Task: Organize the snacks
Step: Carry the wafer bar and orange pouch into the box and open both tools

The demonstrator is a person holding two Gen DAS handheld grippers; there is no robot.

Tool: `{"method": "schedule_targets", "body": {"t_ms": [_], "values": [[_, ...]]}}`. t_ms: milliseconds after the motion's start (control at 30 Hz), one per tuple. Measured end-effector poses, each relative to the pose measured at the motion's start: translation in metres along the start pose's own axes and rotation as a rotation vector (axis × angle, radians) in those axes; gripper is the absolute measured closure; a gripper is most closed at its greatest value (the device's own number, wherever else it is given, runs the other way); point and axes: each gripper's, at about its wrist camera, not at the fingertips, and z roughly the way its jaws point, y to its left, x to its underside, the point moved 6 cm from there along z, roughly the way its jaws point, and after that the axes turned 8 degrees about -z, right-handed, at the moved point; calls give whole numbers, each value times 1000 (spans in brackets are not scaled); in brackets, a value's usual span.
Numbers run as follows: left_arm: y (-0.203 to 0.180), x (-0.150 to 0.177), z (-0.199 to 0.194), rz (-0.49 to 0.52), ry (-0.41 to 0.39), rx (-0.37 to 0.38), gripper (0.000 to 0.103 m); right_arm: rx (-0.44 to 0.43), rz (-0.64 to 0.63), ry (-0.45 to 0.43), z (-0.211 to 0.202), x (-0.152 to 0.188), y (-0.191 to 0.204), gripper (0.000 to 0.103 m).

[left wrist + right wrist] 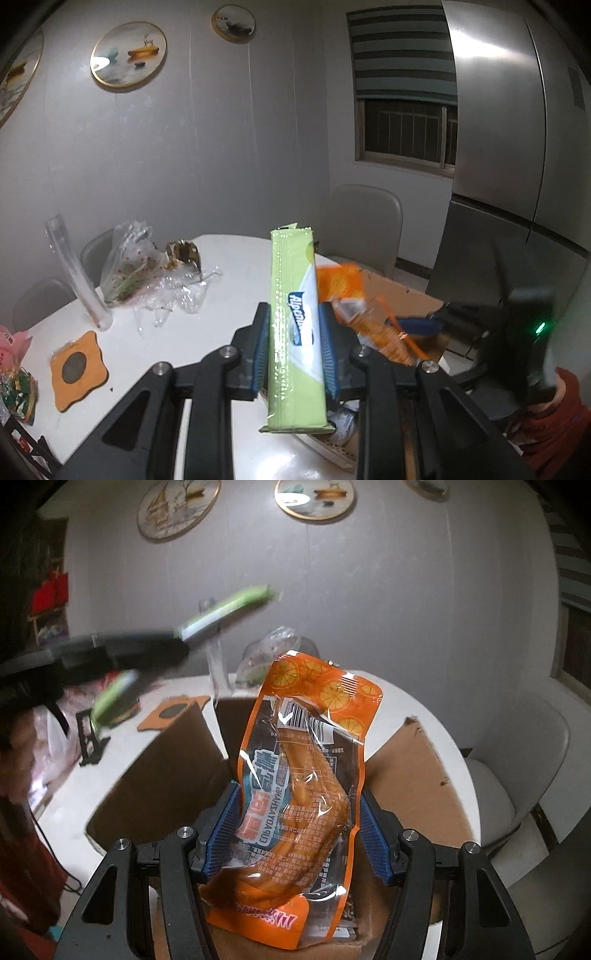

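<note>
1. Left tongs (295, 347): closed on a green snack pack (295, 332), held upright above the white bench (177, 350).
2. Right tongs (299, 830): gripping an orange snack pouch (303, 794) over an open cardboard box (417, 775).
3. Bench items: clear plastic bags (147, 273), an orange coaster (79, 369).
4. Background: round wall plaques (129, 55), chair (365, 225).

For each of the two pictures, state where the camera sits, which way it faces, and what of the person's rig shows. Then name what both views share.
Left wrist: behind the left gripper, facing across the white table toward the wall; its fingers clamp the green candy pack.
Right wrist: behind the right gripper, facing down over the cardboard box; it grips the orange snack pouch.
Shared: table, box, both snacks.
</note>
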Motion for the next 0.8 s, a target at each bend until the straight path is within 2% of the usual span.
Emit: {"method": "schedule_targets", "body": {"t_ms": [67, 200, 400, 533, 600, 700, 767, 800], "values": [[-8, 0, 3, 14, 11, 17, 80, -7, -17, 14, 7, -3, 3, 44], [-32, 11, 23, 52, 87, 75, 80, -12, -36, 35, 16, -3, 1, 43], [-42, 27, 57, 62, 184, 93, 80, -12, -51, 24, 15, -2, -1, 38], [-43, 35, 68, 74, 222, 89, 80, -4, -74, 36, 15, -2, -1, 35], [-43, 41, 73, 82, 244, 88, 79, 1, -94, 46, 15, 2, 6, 25], [-44, 48, 79, 94, 261, 73, 79, 7, -119, 57, 16, 5, 10, 24], [-43, 50, 79, 94, 259, 68, 76, 6, -114, 58, 17, 5, 10, 23], [-42, 50, 79, 94, 253, 57, 70, 10, -112, 59, 18, 5, 10, 23]]}}
